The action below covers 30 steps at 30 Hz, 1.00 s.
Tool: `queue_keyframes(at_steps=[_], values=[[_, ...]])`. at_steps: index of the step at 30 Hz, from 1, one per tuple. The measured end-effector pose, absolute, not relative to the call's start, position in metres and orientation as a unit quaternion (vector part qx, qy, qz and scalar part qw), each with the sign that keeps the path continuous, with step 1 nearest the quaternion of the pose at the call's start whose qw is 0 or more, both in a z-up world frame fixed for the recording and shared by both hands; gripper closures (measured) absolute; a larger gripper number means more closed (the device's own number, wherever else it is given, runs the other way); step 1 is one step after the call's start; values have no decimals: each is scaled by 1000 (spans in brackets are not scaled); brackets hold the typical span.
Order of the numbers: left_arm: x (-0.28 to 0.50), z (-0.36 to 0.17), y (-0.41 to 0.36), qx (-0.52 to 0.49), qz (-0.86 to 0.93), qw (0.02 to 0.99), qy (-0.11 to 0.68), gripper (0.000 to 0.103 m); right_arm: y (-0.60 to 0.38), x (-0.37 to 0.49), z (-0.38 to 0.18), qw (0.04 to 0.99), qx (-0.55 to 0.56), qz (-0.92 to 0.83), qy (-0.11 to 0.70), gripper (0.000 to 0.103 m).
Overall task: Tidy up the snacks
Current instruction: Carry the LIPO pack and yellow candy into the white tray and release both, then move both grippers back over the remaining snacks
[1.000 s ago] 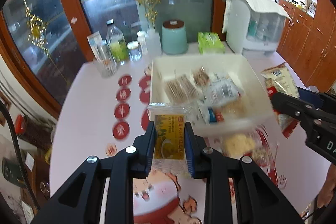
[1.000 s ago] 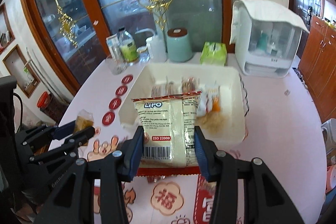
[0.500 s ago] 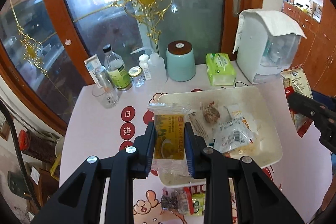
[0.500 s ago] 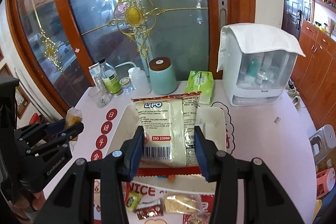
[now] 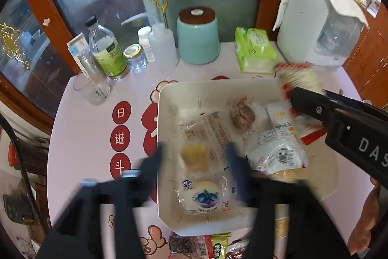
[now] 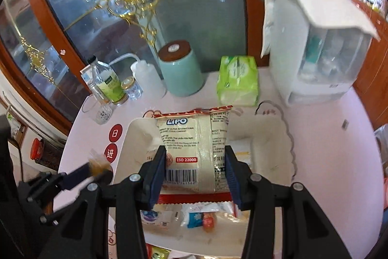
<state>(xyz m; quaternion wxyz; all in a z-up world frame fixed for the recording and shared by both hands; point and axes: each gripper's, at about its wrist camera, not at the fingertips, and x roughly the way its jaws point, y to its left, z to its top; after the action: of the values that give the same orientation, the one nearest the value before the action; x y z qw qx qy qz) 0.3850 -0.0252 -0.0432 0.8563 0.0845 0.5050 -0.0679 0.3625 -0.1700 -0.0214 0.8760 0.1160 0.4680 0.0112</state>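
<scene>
left gripper (image 5: 195, 158) jaws just opening, yellow packet (image 5: 195, 157) between | over tray (image 5: 167, 98)

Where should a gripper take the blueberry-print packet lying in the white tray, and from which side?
Probably from straight above. The blueberry packet lies flat on the floor of the white tray, close to the near wall, so a level approach from the front looks blocked. Close across its short width on the puffed middle, where the wrapper stands proud of the floor.
</scene>
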Motion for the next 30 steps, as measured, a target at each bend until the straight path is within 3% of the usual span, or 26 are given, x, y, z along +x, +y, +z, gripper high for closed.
queue_keyframes(at_steps=[1, 2, 17, 30], values=[[384, -46, -24, 87, -60, 859, 500, 20, -170, 365, -26, 872, 123, 15, 474, 56], [384, -48, -24, 89, -57, 861, 497, 19, -169, 367, -30, 868, 128, 17, 479, 56], [377, -56, -5, 55, -50, 854, 515, 19, -173, 356, -47, 858, 115, 19, 500, 53], [334, -39, -25, 90, -78, 864, 489, 19, -178, 310, -33, 866, 88, 26, 492, 53]])
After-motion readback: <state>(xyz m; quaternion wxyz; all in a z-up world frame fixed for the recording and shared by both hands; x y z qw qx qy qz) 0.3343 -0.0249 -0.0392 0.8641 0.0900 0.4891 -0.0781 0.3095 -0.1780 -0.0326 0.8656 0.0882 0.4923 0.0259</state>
